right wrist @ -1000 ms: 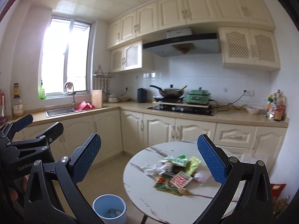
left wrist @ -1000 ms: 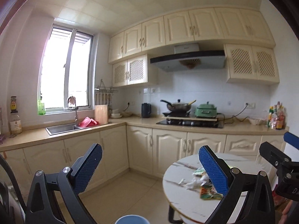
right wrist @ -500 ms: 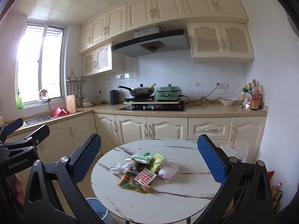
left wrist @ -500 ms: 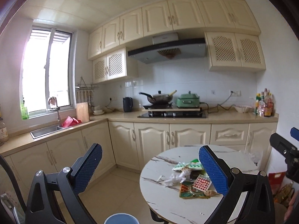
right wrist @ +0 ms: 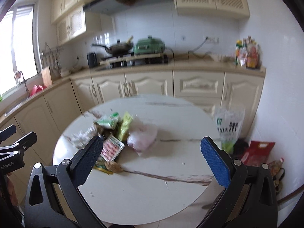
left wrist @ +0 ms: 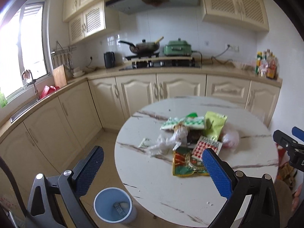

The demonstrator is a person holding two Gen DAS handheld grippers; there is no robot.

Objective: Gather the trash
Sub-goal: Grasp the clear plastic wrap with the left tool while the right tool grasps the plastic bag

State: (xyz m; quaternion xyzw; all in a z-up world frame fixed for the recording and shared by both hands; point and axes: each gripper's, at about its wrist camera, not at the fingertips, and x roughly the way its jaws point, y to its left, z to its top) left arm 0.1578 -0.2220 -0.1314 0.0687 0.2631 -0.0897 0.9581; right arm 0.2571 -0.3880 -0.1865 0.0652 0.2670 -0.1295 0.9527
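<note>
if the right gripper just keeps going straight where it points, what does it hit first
Most likely the pink plastic bag at the right edge of the trash pile on the round table. The right gripper is open and empty; depth is unclear in this blurred view.

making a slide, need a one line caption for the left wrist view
Open left tool above a round marble table strewn with snack wrappers, blue bin on the floor beside it.

Wrappers (left wrist: 191,142) heaped on table (left wrist: 161,180), bin (left wrist: 114,210) beside it
</note>
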